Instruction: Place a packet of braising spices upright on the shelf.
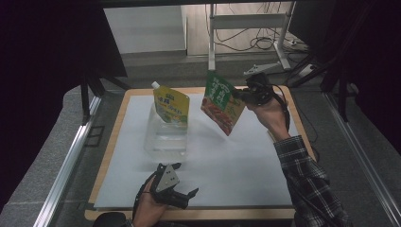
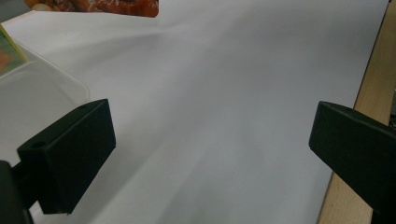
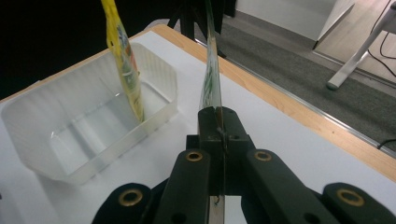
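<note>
The right gripper (image 1: 242, 96) is seen raised above the far right part of the bench (image 1: 113, 137), its jaws pressed together on the edge of a red-and-green pouch (image 1: 221, 103), which is held clear of the surface and hangs tilted to the left of the gripper. In the right gripper view the right gripper (image 3: 217, 114) is shown clamping that pouch (image 3: 211, 70) edge-on, the thin pouch rising upright from between the jaws. Just beside the held pouch, a yellow spouted pouch (image 1: 171, 105) is seen standing upright inside a clear plastic tub (image 1: 165, 142) placed near the middle of the white sheet (image 1: 236, 161). The left gripper (image 1: 182, 195) is held low at the near edge of the bench, its jaws spread wide with nothing between them.
</note>
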A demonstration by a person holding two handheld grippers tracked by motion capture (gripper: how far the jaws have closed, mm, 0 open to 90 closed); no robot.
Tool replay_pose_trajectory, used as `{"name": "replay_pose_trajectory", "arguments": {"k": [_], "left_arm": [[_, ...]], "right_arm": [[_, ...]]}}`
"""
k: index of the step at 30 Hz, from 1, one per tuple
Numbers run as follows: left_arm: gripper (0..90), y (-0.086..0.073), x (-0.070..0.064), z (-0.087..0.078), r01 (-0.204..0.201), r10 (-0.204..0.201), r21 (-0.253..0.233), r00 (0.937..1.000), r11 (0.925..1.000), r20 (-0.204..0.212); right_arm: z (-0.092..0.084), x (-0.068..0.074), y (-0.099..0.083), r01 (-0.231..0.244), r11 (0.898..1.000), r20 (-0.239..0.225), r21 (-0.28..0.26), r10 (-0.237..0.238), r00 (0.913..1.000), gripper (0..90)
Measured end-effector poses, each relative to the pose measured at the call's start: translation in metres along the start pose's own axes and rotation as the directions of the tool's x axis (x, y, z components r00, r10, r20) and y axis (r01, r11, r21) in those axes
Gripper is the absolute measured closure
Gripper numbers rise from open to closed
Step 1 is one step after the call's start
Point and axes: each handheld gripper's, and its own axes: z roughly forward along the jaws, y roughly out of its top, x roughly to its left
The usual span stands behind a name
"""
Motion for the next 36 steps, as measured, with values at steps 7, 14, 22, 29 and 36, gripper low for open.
{"name": "replay_pose_trajectory", "arguments": {"k": [7,14,22,29,36], "left_arm": [[0.0,-0.003,-0.005,-0.008,0.013,-0.013,-0.01,0.9999,0.9999,0.001],[0.0,-0.005,-0.006,-0.011,0.017,-0.017,-0.011,0.9999,0.9998,-0.004],[0.0,-0.005,-0.007,-0.011,0.019,-0.019,-0.012,0.9998,0.9998,-0.006],[0.0,-0.006,-0.007,-0.009,0.01,-0.01,0.0,0.9999,0.9999,-0.01],[0.0,-0.006,-0.006,-0.009,0.011,-0.011,0.002,0.9999,0.9999,-0.012]], "right_arm": [[-0.011,0.006,-0.001,0.013,1.0,-0.013,-0.003,-0.013,0.9998,89.6],[-0.022,0.014,-0.002,0.032,0.999,-0.025,-0.004,-0.032,0.9992,89.6],[-0.035,0.024,-0.001,0.05,0.999,-0.052,-0.013,-0.051,0.9974,89.5],[-0.045,0.032,0.001,0.074,0.997,-0.075,-0.017,-0.075,0.9944,89.5],[-0.046,0.04,0.004,0.085,0.996,-0.128,-0.009,-0.085,0.9881,89.5]]}}
